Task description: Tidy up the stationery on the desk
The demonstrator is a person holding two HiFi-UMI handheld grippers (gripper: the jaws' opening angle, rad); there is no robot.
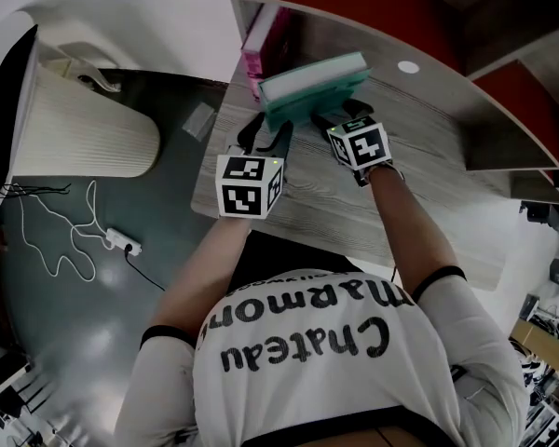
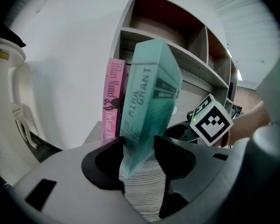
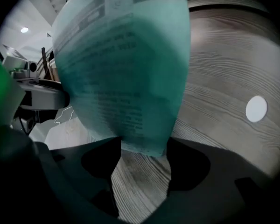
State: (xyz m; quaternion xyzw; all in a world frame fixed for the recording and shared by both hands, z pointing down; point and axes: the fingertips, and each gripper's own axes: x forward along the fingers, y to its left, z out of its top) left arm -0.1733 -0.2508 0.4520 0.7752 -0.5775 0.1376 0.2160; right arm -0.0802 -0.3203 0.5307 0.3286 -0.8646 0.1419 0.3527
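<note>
On the worktop (image 1: 354, 203), just right of the upright pink book (image 2: 113, 101), saw the teal book (image 2: 149, 101) tilted, not yet standing. Found the left tool (image 2: 139, 155) clamped on its lower spine corner, the right tool (image 3: 142, 157) clamped on its bottom edge. Judged both grips shallow: could have slipped or twisted free, or toppled the pink book if pushed in crooked.
</note>
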